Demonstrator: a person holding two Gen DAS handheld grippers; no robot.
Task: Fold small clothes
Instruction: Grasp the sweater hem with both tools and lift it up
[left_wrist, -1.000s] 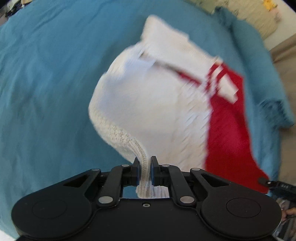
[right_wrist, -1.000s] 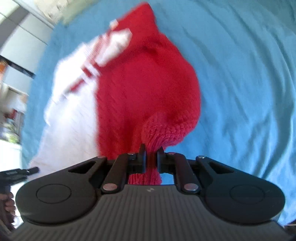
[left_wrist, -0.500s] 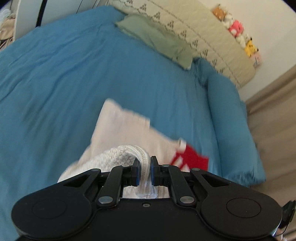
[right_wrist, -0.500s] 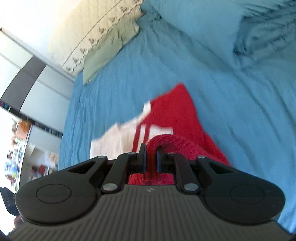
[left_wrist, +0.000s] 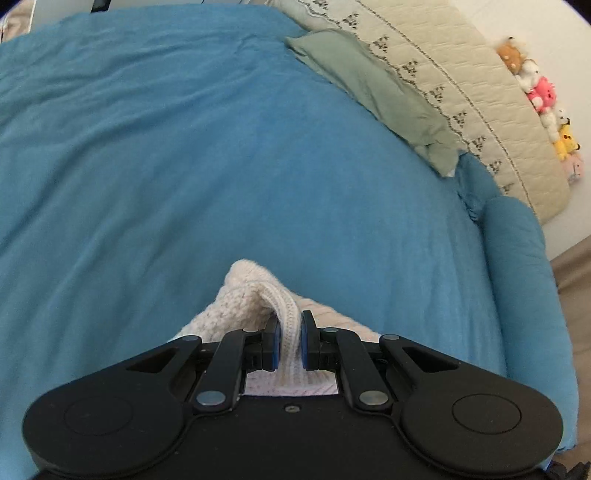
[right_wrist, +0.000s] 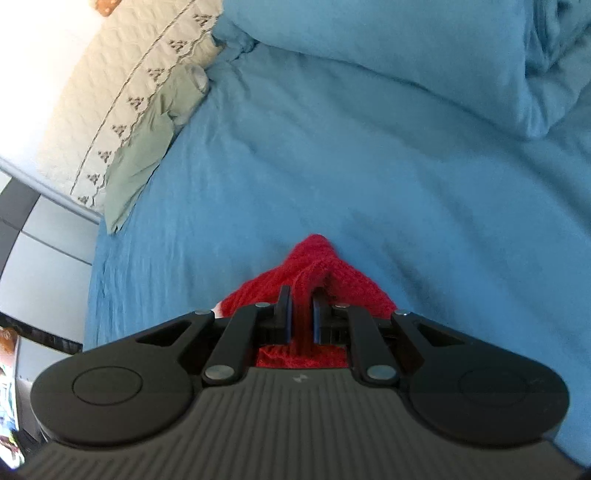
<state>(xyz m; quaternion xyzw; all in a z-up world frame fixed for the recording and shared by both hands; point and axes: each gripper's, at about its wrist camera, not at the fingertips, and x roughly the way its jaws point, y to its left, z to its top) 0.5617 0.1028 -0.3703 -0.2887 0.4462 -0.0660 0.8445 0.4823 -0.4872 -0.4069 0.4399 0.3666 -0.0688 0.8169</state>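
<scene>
We hold the left gripper (left_wrist: 290, 338) low in the middle of its picture, and its two fingers (left_wrist: 272, 343) pinch the white part (left_wrist: 255, 299) of a knitted sweater tight between them. The white wool bunches up in a soft hump just past the fingertips and hangs down under the tool, so we see only a small bit of it at the bottom middle of the frame. All around it lies a big blue bedspread (left_wrist: 184, 166) with soft wrinkles. In the upper right of this picture a green pillow (left_wrist: 373, 96) lies against a cream quilted headboard (left_wrist: 461, 85) with small dark patterns, and a row of stuffed toys (left_wrist: 539, 96) sits on top near the right edge. In the other picture our right gripper (right_wrist: 301, 314) is also low in the middle, and its fingers (right_wrist: 283, 310) squeeze the red part (right_wrist: 317, 258) of the same sweater. The red wool pokes up in a little peak past the tips and spreads out on both sides under the tool. A tiny white bit shows at the left side of the red. The blue cover fills most of this frame too, with a puffy blue fold (right_wrist: 424, 48) in the upper right. The same pillow and headboard sit in the upper left
</scene>
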